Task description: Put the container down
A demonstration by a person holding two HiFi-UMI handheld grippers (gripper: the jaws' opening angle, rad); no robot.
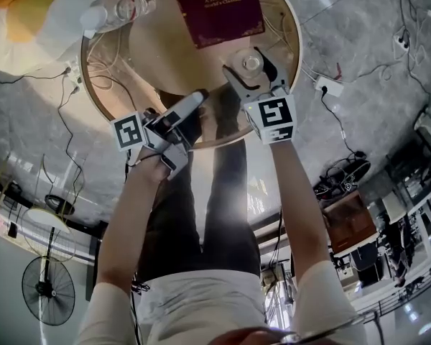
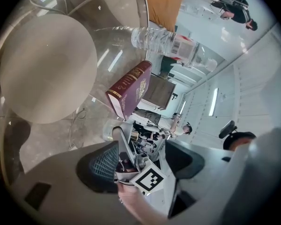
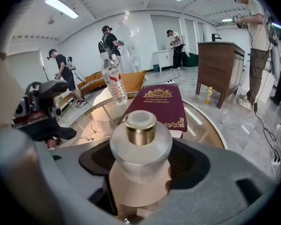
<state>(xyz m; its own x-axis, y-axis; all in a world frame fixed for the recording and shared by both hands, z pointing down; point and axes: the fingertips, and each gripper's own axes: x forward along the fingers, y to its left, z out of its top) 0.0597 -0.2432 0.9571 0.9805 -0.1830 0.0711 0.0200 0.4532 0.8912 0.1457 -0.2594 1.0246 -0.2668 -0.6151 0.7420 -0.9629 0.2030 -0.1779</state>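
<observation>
Right gripper view: right gripper [image 3: 143, 165] clamps container [image 3: 140, 144], book [image 3: 162, 104] beyond; left gripper [image 2: 141, 166] spread

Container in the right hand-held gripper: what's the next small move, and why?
Probably ease the container straight down onto the bare glass table, just short of the book. The right hand-held gripper is shut on it above the tabletop; whether its base already touches cannot be told.

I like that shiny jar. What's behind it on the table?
Behind the jar lies a maroon book, with a water bottle farther back, left. The jar covers the book's near corner.
</observation>
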